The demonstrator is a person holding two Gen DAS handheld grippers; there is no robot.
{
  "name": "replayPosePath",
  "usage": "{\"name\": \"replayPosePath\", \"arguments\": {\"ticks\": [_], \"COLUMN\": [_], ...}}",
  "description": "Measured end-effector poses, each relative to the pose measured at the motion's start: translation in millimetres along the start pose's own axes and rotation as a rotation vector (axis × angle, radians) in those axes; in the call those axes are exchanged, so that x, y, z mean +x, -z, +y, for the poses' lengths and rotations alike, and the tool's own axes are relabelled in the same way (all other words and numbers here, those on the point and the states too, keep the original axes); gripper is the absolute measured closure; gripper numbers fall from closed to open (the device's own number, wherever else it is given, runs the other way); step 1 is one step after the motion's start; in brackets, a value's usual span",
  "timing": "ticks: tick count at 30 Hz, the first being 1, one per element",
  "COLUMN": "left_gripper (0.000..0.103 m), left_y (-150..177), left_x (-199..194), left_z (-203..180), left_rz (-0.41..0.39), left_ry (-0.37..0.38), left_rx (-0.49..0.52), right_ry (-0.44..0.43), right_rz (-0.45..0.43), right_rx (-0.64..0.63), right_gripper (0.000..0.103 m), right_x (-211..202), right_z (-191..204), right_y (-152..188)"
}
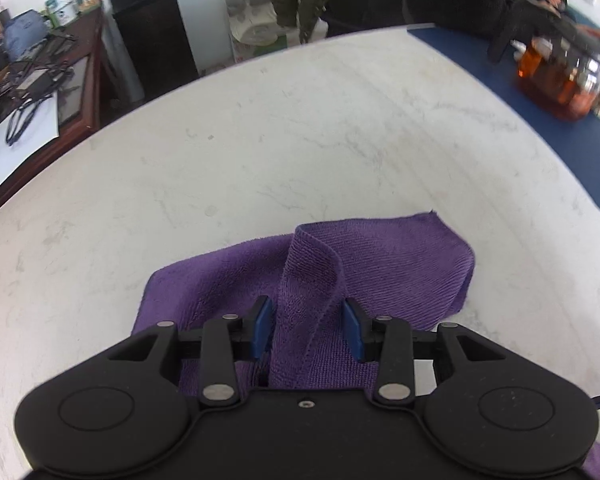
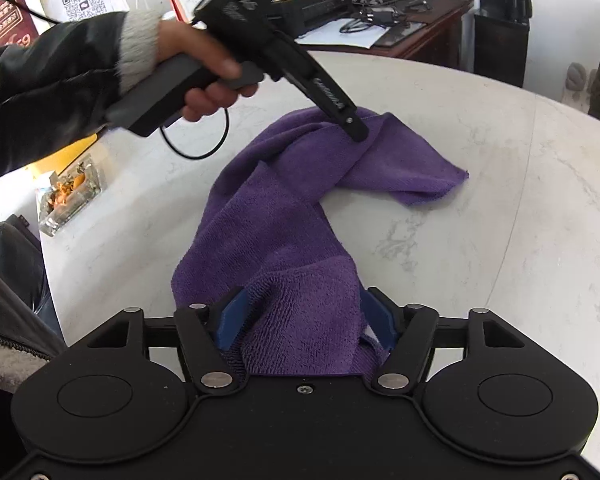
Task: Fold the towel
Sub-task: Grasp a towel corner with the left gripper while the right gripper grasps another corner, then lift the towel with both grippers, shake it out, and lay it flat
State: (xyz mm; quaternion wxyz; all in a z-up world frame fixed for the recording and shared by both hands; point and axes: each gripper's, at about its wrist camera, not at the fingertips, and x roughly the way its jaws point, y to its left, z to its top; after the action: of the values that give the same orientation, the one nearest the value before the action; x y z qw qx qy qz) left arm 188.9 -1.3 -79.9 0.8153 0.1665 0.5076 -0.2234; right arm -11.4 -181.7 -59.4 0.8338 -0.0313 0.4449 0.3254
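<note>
A purple towel lies crumpled on the white marble table. A raised ridge of it runs between the blue pads of my left gripper, whose jaws stand apart around the fold without pinching it. In the right wrist view the towel stretches from my right gripper to the left gripper at its far end. The right jaws also stand apart, with a bunched towel end filling the gap between them.
A blue mat with a glass teapot lies at the table's far right. A glass ashtray sits near the left edge. A wooden desk with cables and a black cabinet stand beyond the table.
</note>
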Motion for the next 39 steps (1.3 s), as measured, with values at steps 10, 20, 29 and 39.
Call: {"name": "replayPosePath", "arguments": {"ticks": [10,20,29,39], "left_gripper": [0.097,0.098,0.098,0.098], "left_y": [3.1,18.4,51.1,57.9], "left_x": [-9.1,-76.9,-99.3,-177.5], "left_z": [29.8,61.4,91.9,131.2], "left_rz": [-0.036,-0.208,-0.267,-0.498], "left_ry": [0.163,0.213,0.175,0.156], "left_rx": [-0.170,-0.356,-0.507,-0.632], "right_ry": [0.009,0.005,0.015,0.234], "right_rz": [0.011,0.115,0.160,-0.100], "right_rx": [-0.015,0.022,-0.146,-0.307], "right_gripper": [0.038,0.057,0.096,0.096], "right_x": [3.9,45.0,35.6,-68.8], "right_z": [-3.8,-27.5,-2.6,-11.4], "right_y": [-9.3,-30.7,-23.6,-78.3]}}
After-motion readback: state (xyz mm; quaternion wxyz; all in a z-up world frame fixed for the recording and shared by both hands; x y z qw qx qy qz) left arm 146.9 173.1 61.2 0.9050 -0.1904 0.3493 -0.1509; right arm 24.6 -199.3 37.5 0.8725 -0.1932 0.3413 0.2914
